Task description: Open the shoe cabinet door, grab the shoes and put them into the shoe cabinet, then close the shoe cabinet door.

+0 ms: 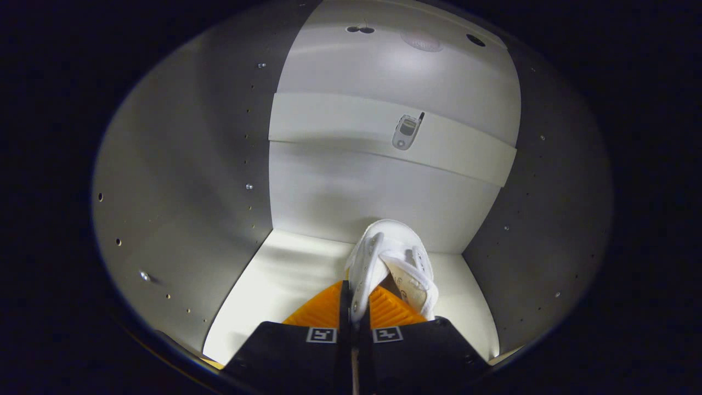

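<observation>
Lower tool (355, 299), pinched on white shoe's (394, 263) collar, until sole rests flat on cabinet floor (274, 285), near back wall (340, 192), then release.

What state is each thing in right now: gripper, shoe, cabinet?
gripper: shut on the shoe, fingers pinching its side wall.
white shoe: held, toe pointing to the back panel, over the cabinet floor; contact with the floor unclear.
shoe cabinet: open, gripper reaching inside.
small phone-like item: lying on the shelf strip at the back.
</observation>
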`<state>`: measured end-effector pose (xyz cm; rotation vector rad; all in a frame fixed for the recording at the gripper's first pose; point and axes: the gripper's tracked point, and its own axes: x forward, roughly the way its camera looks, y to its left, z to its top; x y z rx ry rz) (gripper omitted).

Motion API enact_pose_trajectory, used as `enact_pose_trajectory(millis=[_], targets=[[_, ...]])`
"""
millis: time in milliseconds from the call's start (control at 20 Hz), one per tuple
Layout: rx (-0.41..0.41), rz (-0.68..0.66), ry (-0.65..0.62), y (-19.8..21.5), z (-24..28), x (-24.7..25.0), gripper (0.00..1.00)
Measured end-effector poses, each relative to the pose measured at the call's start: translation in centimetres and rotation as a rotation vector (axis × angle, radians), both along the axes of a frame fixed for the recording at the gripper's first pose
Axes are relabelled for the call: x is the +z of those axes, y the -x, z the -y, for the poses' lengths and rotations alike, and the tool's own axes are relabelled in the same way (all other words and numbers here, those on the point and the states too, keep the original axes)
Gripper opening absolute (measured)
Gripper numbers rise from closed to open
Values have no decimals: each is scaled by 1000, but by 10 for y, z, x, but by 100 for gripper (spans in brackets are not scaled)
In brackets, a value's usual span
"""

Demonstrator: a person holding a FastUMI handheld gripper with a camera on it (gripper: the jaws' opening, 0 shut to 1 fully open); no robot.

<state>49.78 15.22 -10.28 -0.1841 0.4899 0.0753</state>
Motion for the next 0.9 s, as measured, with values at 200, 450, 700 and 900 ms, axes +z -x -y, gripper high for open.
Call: enact_pose_trajectory(millis=[200,450,700,900], targets=[[-10,-9,-64,22,-7,3,40],[34,111,-56,74,-14,57,86],[47,285,-129,161,-15,123,98],[72,326,-186,237,-22,152,98]])
